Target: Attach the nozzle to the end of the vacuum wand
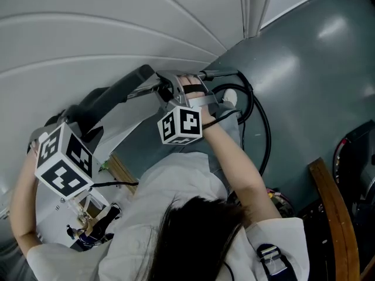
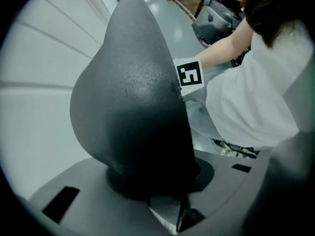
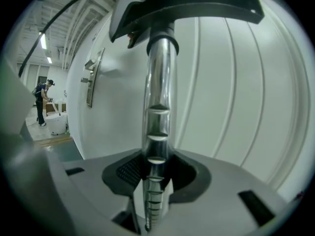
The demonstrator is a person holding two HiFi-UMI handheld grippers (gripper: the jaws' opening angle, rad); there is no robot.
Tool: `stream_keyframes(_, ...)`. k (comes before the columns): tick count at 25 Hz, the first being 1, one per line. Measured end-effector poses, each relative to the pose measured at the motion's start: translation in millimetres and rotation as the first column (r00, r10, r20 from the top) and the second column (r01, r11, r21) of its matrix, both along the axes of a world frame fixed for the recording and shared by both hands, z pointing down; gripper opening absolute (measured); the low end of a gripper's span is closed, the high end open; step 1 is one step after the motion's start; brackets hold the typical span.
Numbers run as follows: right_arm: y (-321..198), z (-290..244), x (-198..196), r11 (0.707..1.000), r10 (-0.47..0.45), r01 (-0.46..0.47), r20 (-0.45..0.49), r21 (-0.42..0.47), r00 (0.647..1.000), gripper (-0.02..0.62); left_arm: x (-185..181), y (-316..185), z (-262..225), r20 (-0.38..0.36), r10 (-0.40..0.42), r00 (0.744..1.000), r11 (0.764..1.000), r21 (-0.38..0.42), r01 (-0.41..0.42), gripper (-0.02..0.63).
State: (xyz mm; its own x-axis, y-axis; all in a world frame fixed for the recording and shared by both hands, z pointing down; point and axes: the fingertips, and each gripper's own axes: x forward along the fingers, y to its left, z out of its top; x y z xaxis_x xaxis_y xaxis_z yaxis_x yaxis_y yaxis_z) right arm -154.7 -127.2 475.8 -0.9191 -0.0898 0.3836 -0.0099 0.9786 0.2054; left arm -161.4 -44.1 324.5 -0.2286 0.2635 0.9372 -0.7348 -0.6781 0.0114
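Observation:
The black nozzle (image 1: 114,95) runs slantwise in front of the white wall in the head view. It fills the left gripper view as a dark rounded body (image 2: 133,92). My left gripper (image 2: 152,183) is shut on its lower part, with its marker cube (image 1: 58,163) at the left. The chrome wand (image 3: 158,82) stands upright between the pads of my right gripper (image 3: 155,178), which is shut on it. A black piece (image 3: 187,9) sits on the wand's upper end. In the head view the right gripper (image 1: 176,92) is right beside the nozzle's near end.
A white ribbed wall (image 1: 117,28) stands close ahead. A black hose (image 1: 261,119) loops over the grey floor to the right. A wooden board (image 1: 334,209) lies at the lower right. A person (image 3: 42,102) stands far off in the right gripper view.

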Motion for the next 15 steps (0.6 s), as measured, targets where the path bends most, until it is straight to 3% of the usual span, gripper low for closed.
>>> stream_keyframes(3, -2.8, -1.7, 2.0, 1.0, -0.015, 0.015, -0.016, -0.003, 1.0, 0.141, 16.5, -2.4, 3.2, -0.08, -0.201, 0.976, 0.978, 0.046, 0.205, 0.127)
stream_keyframes(5, 3.9, -2.3, 3.2, 0.999, -0.036, 0.036, -0.02, 0.007, 0.999, 0.141, 21.0, 3.7, 0.8, -0.084, -0.235, 0.968, 0.972, 0.008, 0.236, 0.13)
stream_keyframes(7, 10.9, -0.9, 3.2, 0.999, -0.033, 0.033, -0.033, 0.016, 0.999, 0.143, 17.6, 10.4, -1.5, -0.028, -0.185, 0.982, 0.982, -0.032, 0.184, 0.129)
stream_keyframes(10, 15.8, 2.2, 0.2, 1.0, -0.012, 0.013, -0.051, 0.024, 0.999, 0.141, 5.8, 14.8, -2.9, 0.081, -0.037, 0.996, 0.998, -0.049, 0.041, 0.129)
stream_keyframes(11, 16.2, 2.8, -1.7, 0.999, -0.013, 0.015, -0.058, 0.029, 0.998, 0.142, 1.1, 13.5, -3.7, 0.123, 0.032, 0.992, 0.998, -0.049, -0.026, 0.129)
stream_keyframes(13, 18.7, 3.8, -5.0, 0.999, -0.025, 0.027, -0.07, 0.035, 0.997, 0.143, -6.5, 9.5, -5.8, 0.203, 0.2, 0.959, 0.979, -0.077, -0.188, 0.13)
stream_keyframes(14, 19.9, 4.4, -5.5, 0.999, -0.026, 0.029, -0.074, 0.035, 0.997, 0.143, -6.8, 8.6, -5.5, 0.212, 0.245, 0.946, 0.969, -0.091, -0.231, 0.137)
stream_keyframes(15, 20.3, 5.0, -5.3, 0.999, -0.023, 0.026, -0.078, 0.032, 0.997, 0.143, -4.7, 8.5, -3.8, 0.198, 0.241, 0.95, 0.97, -0.087, -0.228, 0.143)
